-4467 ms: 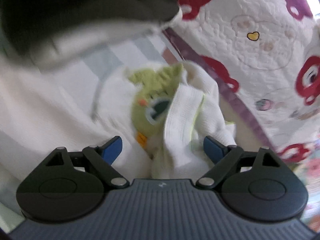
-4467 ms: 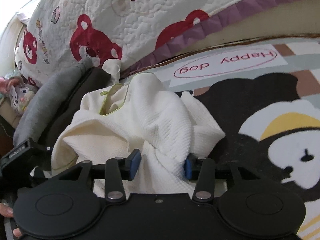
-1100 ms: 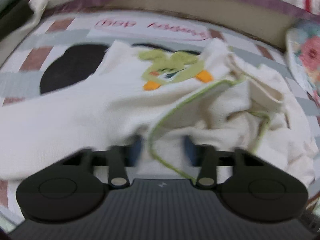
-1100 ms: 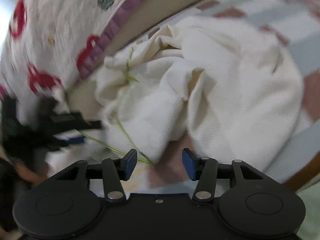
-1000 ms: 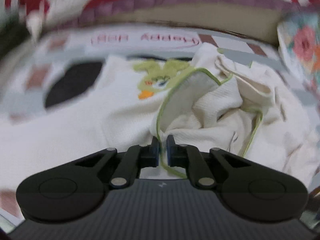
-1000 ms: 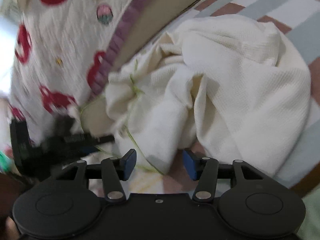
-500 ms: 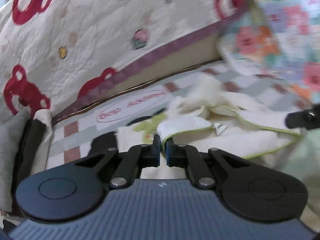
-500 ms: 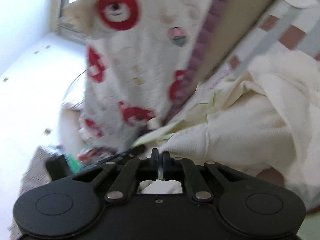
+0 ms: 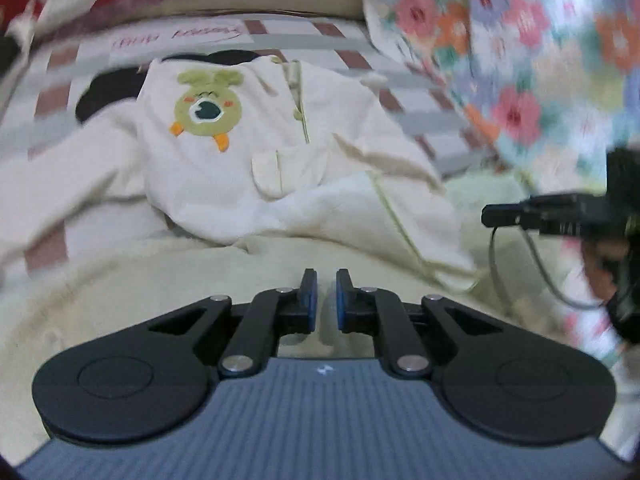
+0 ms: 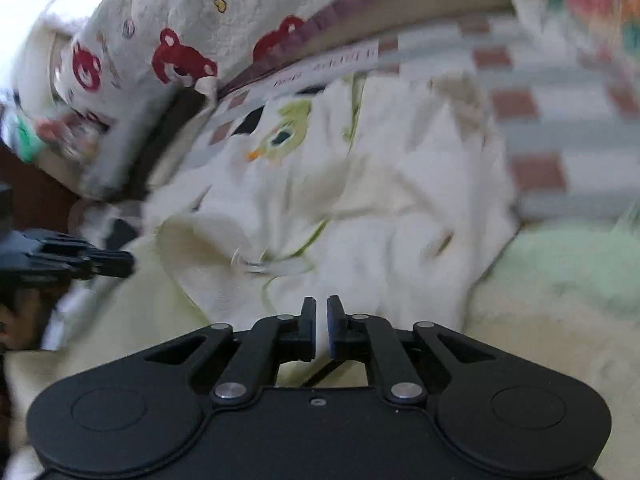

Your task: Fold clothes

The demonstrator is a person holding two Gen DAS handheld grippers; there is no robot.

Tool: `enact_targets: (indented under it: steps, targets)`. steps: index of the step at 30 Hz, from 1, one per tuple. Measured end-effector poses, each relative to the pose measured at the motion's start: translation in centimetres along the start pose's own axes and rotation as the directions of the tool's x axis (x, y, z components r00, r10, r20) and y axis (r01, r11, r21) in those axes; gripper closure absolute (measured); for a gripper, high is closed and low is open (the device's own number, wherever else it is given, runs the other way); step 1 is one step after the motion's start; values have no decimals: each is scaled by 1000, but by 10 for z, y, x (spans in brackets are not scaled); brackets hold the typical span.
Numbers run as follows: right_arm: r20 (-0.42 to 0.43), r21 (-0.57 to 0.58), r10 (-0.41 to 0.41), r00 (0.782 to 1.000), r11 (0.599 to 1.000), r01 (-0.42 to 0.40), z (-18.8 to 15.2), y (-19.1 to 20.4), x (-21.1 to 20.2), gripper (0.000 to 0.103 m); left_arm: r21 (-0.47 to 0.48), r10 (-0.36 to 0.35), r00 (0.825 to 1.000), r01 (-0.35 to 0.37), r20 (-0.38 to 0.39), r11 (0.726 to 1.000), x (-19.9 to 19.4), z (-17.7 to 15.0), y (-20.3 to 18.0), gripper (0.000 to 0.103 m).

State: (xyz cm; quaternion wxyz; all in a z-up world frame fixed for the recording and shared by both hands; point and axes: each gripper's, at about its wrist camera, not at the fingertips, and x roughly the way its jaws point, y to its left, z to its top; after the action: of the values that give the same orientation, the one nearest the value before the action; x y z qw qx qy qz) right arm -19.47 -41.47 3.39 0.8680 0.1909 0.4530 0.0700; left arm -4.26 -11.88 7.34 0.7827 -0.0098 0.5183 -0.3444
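A cream baby garment [image 9: 248,152] with a green animal patch [image 9: 208,110] and green trim lies spread front-up on the checked mat [image 9: 420,120]; its near hem rests on a cream blanket [image 9: 120,280]. My left gripper [image 9: 322,284] hovers over that blanket just short of the hem. Its jaws are opening, with a narrow gap and nothing between them. My right gripper [image 10: 321,312] hangs over the garment's [image 10: 380,208] near edge. Its jaws are opening too, and no cloth is pinched. Each gripper shows at the side of the other's view, the right gripper [image 9: 520,214] and the left gripper [image 10: 100,260].
A white quilt with red bears [image 10: 192,20] rises behind the mat. Floral fabric [image 9: 540,60] hangs at the right. A pale green blanket [image 10: 560,272] lies beside the garment. A person's hand [image 9: 600,256] holds the right gripper.
Half a second ago both grippers were shut on the garment's green-trimmed edge and lifting it. Now the garment lies spread out and both pairs of jaws have parted off it.
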Motion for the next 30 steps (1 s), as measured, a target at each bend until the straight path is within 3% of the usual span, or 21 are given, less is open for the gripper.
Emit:
enact_targets:
  steps: [1, 3, 5, 7, 11, 14, 16, 18, 19, 21, 23, 24, 25, 26, 28, 30]
  targets:
    - [28, -39, -15, 1000, 999, 16, 6, 8, -7, 85, -40, -14, 1000, 14, 18, 999, -4, 2, 6, 82]
    - [95, -105, -8, 995, 994, 18, 23, 21, -20, 57, -71, 29, 997, -24, 67, 997, -9, 3, 17, 71]
    - [139, -151, 31, 990, 988, -10, 37, 28, -26, 56, -103, 74, 991, -62, 115, 993, -14, 4, 29, 66]
    - [150, -150, 112, 982, 985, -89, 47, 38, -19, 55, -149, 134, 981, -112, 144, 982, -14, 7, 51, 60]
    - [55, -85, 261, 964, 963, -256, 46, 62, 32, 55, -234, 269, 947, -225, 176, 946, -5, 12, 104, 59]
    - [-35, -64, 227, 973, 971, -229, 40, 79, 77, 55, -235, 375, 912, -333, 167, 913, 5, 16, 143, 58]
    - [-76, -24, 203, 976, 978, -205, 39, 82, 102, 55, -199, 437, 887, -407, 147, 892, 14, 19, 164, 51]
    - [-54, 35, 178, 983, 984, -177, 43, 78, 116, 53, -244, 440, 894, -410, 83, 879, 22, 21, 191, 49]
    - [-39, 55, 157, 987, 986, -155, 46, 78, 121, 53, -323, 417, 907, -378, 58, 868, 22, 18, 209, 49]
    - [-30, 35, 137, 990, 990, -136, 50, 81, 126, 52, -488, 372, 927, -302, 50, 819, 20, 9, 244, 48]
    - [-24, 7, 158, 987, 987, -158, 52, 87, 128, 52, -644, 339, 937, -208, 84, 737, 17, -3, 276, 48]
    - [4, -17, 182, 983, 983, -182, 47, 92, 126, 75, -712, 324, 940, -157, 104, 685, 16, -9, 293, 48]
    - [40, -46, 211, 977, 977, -209, 40, 98, 123, 99, -751, 377, 916, -153, 135, 642, 8, -16, 303, 48]
    - [74, -76, 240, 968, 969, -235, 33, 104, 120, 97, -779, 471, 869, -190, 150, 598, -2, -21, 306, 48]
    - [116, -149, 280, 953, 953, -262, 19, 120, 117, 97, -790, 640, 748, -278, 178, 546, -21, -32, 307, 43]
    - [127, -209, 233, 964, 956, -204, 10, 133, 117, 97, -780, 668, 724, -312, 174, 542, -25, -40, 313, 39]
